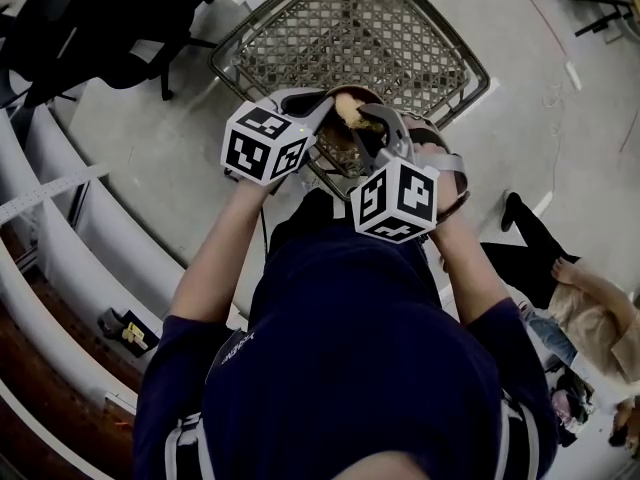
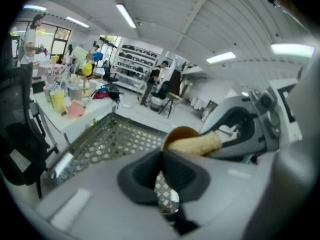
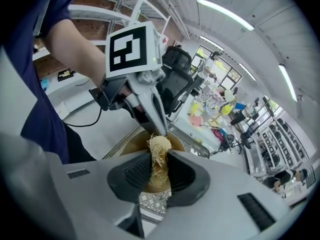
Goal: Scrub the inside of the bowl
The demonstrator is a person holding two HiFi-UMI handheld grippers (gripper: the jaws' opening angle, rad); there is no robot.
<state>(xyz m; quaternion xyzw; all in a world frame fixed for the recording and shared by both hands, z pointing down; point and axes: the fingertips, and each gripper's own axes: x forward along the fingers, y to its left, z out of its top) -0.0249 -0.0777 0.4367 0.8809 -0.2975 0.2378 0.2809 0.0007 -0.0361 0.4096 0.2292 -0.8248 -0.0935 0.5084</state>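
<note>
- While the person holds both tools up in front of the chest, the left gripper (image 1: 322, 106) has its jaws pressed together on the rim of the brown bowl (image 1: 340, 146). The left gripper view shows the thin wall pinched between the dark pads.
- The bowl is tilted and carried in the air, with nothing under it but the near edge of the wire mesh basket (image 1: 350, 28) below.
- The right gripper (image 1: 370, 120) clamps a tan, fibrous scrubber (image 1: 348, 111). In the right gripper view the wad stands upright between the closed jaws, with its frayed tuft sticking out past the tips.
- That tuft sits at the bowl's far rim, just beside the left gripper's jaw tips. Whether it presses on the inner wall cannot be told.
- The two marker cubes are close together, the left one toward the basket's near left corner and the right one nearer the person's body.
- A black office chair (image 1: 100, 18) stands on the grey floor beyond the basket's left edge.
- White shelving (image 1: 60, 248) runs along the person's left side.
- In the left gripper view a table (image 2: 75, 115) crowded with colourful items stands past the basket's far side.
</note>
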